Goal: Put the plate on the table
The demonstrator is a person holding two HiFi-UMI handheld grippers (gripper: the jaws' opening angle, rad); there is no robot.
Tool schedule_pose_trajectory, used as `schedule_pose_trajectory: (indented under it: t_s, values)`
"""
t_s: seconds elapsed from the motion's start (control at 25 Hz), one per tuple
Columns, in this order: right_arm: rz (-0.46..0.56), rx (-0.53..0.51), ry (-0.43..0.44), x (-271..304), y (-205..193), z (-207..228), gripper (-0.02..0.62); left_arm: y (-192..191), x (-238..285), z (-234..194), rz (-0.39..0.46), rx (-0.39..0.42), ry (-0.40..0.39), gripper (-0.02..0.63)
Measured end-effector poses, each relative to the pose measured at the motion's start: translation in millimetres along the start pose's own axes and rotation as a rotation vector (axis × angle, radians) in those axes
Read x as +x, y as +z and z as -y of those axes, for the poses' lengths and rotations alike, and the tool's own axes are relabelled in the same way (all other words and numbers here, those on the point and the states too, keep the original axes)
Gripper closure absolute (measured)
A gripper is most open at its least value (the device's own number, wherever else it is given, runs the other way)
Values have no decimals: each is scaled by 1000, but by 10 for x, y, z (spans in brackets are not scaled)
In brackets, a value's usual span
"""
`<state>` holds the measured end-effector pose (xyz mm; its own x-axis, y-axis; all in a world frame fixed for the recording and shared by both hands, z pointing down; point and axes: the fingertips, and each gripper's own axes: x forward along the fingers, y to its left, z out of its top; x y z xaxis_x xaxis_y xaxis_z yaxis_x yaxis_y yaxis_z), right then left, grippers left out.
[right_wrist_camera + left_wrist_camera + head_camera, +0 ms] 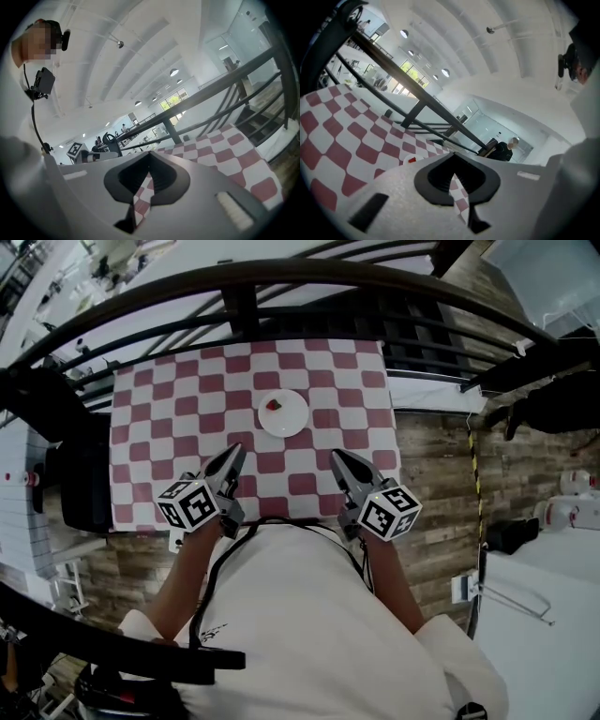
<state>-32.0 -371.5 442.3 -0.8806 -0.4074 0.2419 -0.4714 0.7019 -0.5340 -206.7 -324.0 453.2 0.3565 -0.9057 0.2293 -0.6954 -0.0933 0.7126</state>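
- Black railing (281,282) curved past far edge of table (150,427); tabletop covered by red-and-white checked cloth.
- White round plate (283,413) laid flat on cloth, far centre of table.
- Small red item (274,405) carried on plate.
- Left gripper (234,457), right gripper (339,459) held over near edge, apart from plate; both jaw pairs clenched together, nothing grasped.

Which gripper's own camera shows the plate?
The left gripper: its view catches the white plate with a red bit; the right gripper's view shows checked cloth, no plate.
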Motion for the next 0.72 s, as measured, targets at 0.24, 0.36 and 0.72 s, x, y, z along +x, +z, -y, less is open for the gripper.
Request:
schedule_pose_trajectory:
  t_s: [0.24, 0.36, 0.72]
  values:
    - [15, -16, 8, -59, 75, -42, 589, 95, -57, 149, 23, 198, 14, 601]
    - [24, -13, 4, -80, 108, -29, 589, 146, -58, 185, 35, 271, 25, 601]
    - [31, -22, -1, -79, 138, -15, 589, 149, 43, 182, 25, 309, 46, 603]
